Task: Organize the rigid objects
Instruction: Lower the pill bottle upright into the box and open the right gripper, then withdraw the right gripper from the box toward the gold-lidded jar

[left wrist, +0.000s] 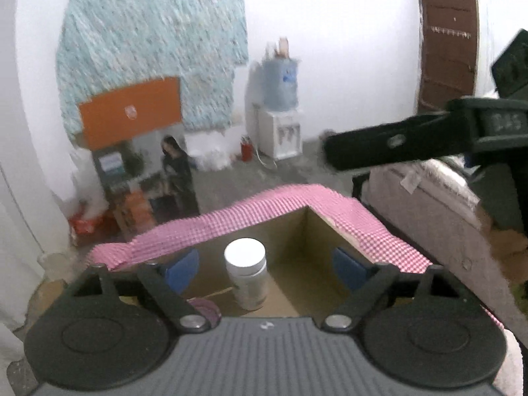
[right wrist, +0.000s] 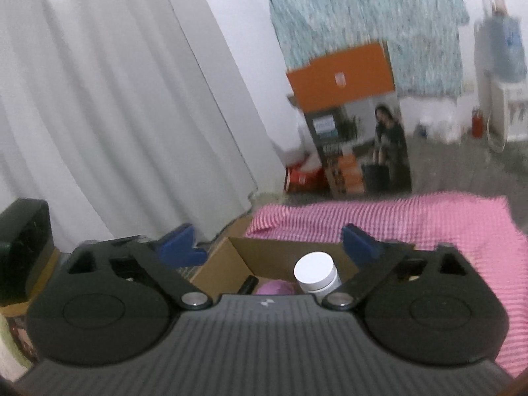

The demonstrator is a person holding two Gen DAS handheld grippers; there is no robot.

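Left gripper: your left gripper (left wrist: 267, 265) has its blue pads (left wrist: 182, 269) spread wide with nothing clamped between them; it looks down into the cardboard box (left wrist: 316, 231).
Right gripper: your right gripper (right wrist: 275, 242) stands just as wide, its blue pads (right wrist: 180, 244) apart and gripping nothing; part of it crosses the upper right of the left wrist view as a dark bar.
White jar: the white-capped jar (left wrist: 246, 272) stands upright on the box floor; in the left view it sits in the gap between the pads, clear of both; in the right view it shows near the right-hand finger, low against the gripper body.
Purple item: a rounded purple thing (right wrist: 275, 287) lies in the box just beside the jar; too blurred for you to name.
Dark item: a small black stick-like piece (right wrist: 249, 284) lies next to the purple thing; you cannot tell what it is.
Box: open at the top, it sits against a pink checked cloth (right wrist: 412, 217) that drapes along its far edges.
Surroundings: a grey curtain (right wrist: 115, 99) hangs at the left of the right view; a tall orange-topped printed carton (right wrist: 356, 125) stands on the floor beyond the cloth; a water dispenser (left wrist: 280, 109) stands by the white wall.
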